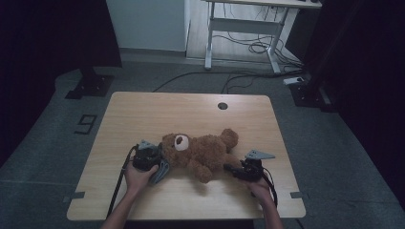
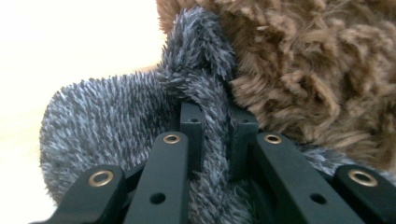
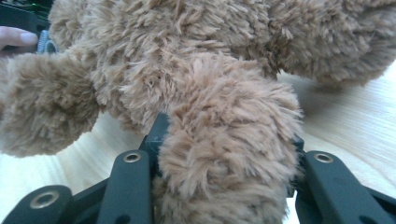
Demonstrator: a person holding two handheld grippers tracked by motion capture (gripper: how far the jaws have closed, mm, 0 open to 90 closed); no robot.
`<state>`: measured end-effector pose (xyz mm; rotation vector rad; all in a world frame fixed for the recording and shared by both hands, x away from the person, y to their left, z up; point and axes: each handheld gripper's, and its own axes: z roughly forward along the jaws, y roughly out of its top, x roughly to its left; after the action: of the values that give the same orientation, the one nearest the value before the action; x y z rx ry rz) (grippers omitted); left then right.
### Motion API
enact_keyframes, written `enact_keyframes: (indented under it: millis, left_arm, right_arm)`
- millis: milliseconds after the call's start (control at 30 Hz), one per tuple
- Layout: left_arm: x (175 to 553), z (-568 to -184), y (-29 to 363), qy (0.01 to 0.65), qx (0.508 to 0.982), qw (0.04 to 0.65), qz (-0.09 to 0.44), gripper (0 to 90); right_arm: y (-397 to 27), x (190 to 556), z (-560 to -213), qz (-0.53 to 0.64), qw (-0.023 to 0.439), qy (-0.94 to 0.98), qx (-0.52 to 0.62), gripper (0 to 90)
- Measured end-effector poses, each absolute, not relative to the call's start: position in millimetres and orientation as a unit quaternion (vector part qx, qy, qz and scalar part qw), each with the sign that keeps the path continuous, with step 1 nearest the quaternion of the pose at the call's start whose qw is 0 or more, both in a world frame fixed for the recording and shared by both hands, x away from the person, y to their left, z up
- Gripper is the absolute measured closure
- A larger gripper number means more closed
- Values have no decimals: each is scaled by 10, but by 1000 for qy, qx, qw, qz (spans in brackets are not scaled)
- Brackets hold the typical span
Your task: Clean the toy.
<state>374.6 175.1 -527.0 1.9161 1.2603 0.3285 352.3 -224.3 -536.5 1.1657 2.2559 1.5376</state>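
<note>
A brown teddy bear (image 1: 200,151) lies on its back across the wooden table (image 1: 143,114), head to the left. A grey fuzzy cloth (image 1: 161,171) lies at its head. In the left gripper view the grey fuzzy cloth (image 2: 107,121) is pinched between the two black jaws of my left gripper (image 2: 215,135), right against the bear's brown fur (image 2: 317,70). My left gripper (image 1: 152,158) sits beside the bear's head. My right gripper (image 1: 230,168) is shut on one of the bear's legs (image 3: 224,154), which bulges out between its jaws (image 3: 224,140).
A round cable hole (image 1: 222,105) sits near the table's far edge. Beyond the table stands a white desk frame (image 1: 248,28) with cables on the floor. Dark stands flank the table on both sides.
</note>
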Motion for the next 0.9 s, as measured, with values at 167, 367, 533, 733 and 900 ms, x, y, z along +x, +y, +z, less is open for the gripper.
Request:
enact_keyframes:
  millis: [167,367,533,733,900]
  left_arm:
    - [3926,-5256,1629,499,757,401,131,795]
    - [3919,-5161,1692,494,756,405,145,789]
    - [3723,-5062,1906,484,762,393,173,784]
    - [3523,-5100,2232,498,768,360,178,776]
    - [3434,-5191,2415,505,778,335,165,742]
  right_arm:
    - [-2293,3581,-5375,513,110,743,415,539]
    - [-2356,3606,-5382,520,129,727,429,494]
    - [-2377,3558,-5347,529,137,723,424,402]
    - [-2386,3528,-5384,528,137,721,427,352]
    - [-2373,3522,-5387,525,135,724,426,326]
